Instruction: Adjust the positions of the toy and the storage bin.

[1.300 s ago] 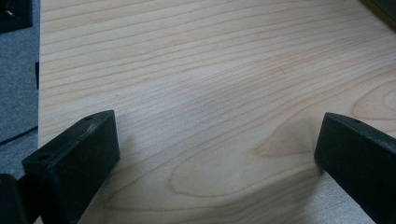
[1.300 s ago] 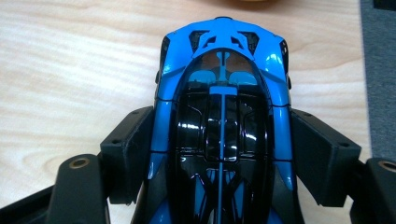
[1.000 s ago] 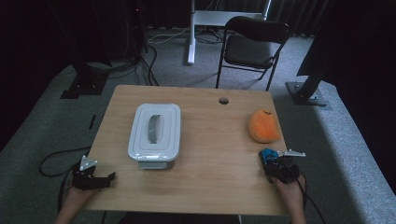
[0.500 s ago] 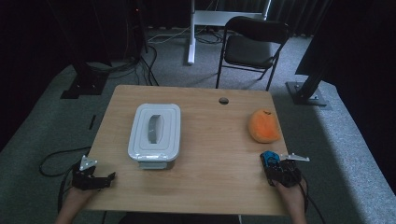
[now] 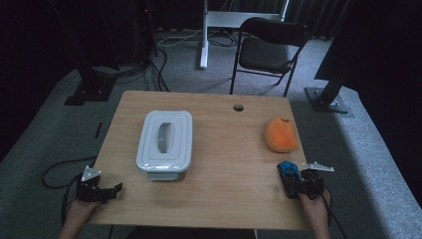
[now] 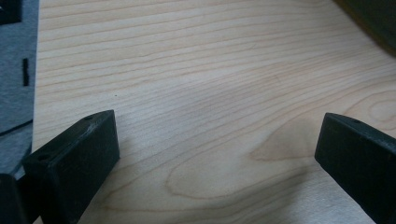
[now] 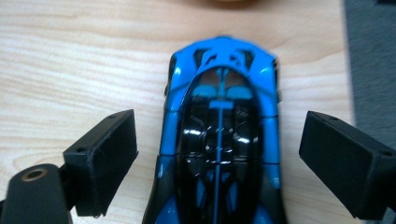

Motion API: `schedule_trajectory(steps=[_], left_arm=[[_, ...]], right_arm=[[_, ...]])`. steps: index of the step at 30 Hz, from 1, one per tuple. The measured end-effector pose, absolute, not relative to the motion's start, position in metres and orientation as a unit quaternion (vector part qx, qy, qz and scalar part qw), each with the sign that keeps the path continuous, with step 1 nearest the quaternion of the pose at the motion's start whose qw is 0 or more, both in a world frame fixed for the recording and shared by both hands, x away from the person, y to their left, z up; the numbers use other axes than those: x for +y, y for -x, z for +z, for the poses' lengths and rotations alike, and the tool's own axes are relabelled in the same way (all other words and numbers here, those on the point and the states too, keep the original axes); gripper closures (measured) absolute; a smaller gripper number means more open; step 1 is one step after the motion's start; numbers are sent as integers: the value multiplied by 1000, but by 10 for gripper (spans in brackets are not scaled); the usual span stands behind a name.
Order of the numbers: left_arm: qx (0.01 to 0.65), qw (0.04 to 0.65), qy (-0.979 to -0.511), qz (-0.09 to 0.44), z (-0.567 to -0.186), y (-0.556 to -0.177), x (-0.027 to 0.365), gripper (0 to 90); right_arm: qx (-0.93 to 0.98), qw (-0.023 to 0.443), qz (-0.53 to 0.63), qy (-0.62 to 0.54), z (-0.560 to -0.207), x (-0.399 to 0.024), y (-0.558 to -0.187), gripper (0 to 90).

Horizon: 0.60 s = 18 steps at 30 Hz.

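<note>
At the near right of the worktop (image 5: 219, 194), the right hand-held gripper (image 7: 219, 158) is held low over the blue toy car (image 7: 219, 140), which is seen resting on the wood between the two black jaws. The jaws have just been opening, and a clear gap of bare wood is left on either side of the car, so nothing is gripped. From this it is judged that the car is either freshly set down or about to be picked up; which of the two cannot be told. In the high view the right hand-held gripper (image 5: 297, 183) is pointed away from the person, along the right edge, with the car (image 5: 288, 172) just short of the orange plush (image 5: 281, 134).

At the near left corner, the left hand-held gripper (image 5: 99, 190) is held over bare wood, its jaws spread wide and empty.

Farther off, left of centre, the white lidded box (image 5: 165, 143) is seen closed, its lid untouched. If the car is meant for it, that step is judged not yet done.
</note>
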<state>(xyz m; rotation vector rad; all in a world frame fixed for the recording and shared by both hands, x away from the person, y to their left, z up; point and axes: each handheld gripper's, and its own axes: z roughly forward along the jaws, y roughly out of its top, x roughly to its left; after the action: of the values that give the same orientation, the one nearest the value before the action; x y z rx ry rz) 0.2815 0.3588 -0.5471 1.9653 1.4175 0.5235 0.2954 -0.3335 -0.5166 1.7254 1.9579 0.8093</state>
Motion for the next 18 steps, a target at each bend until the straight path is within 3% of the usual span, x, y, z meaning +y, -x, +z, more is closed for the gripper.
schedule_trajectory(steps=[7, 18], left_arm=[[526, 320, -762, 200, -547, -285, 355, 3], [523, 309, -765, 214, -541, -298, 351, 3]], right_arm=[[698, 233, 304, -605, -502, -329, -293, 107], [708, 241, 345, -567, -483, -301, -298, 107]])
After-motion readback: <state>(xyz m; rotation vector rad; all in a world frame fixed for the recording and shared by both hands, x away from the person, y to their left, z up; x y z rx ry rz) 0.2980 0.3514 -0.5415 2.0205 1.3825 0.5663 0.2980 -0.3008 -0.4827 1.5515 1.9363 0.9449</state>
